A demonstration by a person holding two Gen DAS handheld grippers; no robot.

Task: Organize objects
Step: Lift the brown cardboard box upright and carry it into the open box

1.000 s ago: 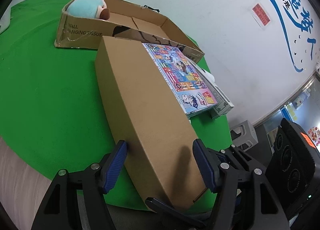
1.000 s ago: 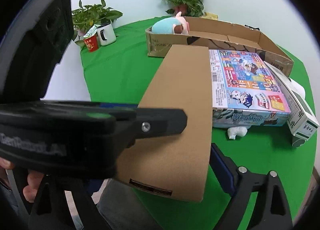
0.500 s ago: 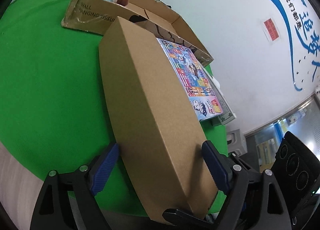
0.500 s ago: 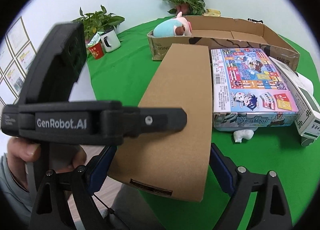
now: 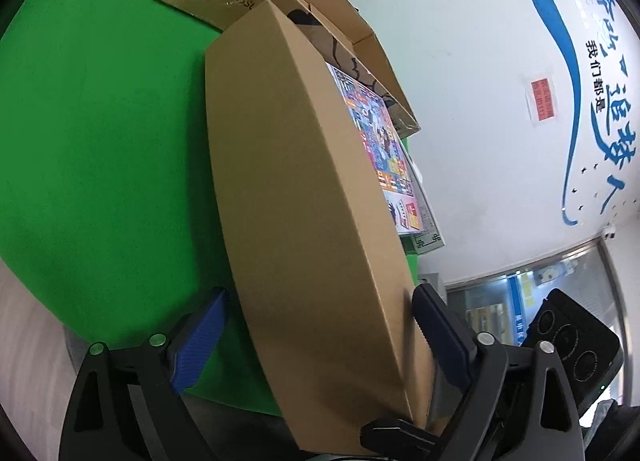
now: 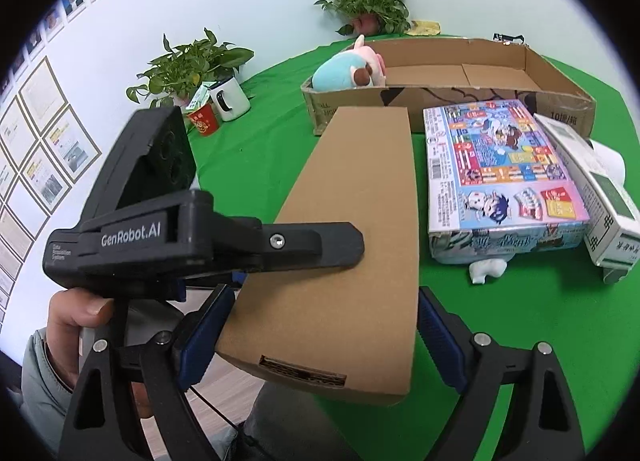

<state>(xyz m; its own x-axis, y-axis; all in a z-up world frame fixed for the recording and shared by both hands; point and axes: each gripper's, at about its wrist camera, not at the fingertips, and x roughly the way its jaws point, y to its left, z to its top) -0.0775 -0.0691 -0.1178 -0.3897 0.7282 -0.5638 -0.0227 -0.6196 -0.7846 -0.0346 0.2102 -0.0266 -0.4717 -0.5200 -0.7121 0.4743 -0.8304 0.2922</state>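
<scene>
A long brown cardboard box [image 6: 352, 241] lies on the green table [image 6: 260, 149], its near end hanging over the table's edge. My right gripper [image 6: 326, 293] is at that near end, blue pads pressed on the box's two long sides. My left gripper [image 5: 320, 295] comes in from the left, rolled. Its jaws stand wide with the same box [image 5: 304, 201] between them. Green cloth shows between its left pad [image 5: 200, 341] and the box. One of its fingers [image 6: 320, 247] lies across the box's top.
Beyond the brown box stands an open cardboard carton [image 6: 560, 73] holding a blue plush toy [image 6: 344, 73]. A colourful game box [image 6: 500, 165] and a white-and-green carton [image 6: 608, 213] lie to the right. A mug [image 6: 230, 99], a red cup [image 6: 204, 121] and plants sit far left.
The left gripper's fingers have spread wider, and it has rolled and sunk lower around the brown box. The right gripper and the box have stayed put.
</scene>
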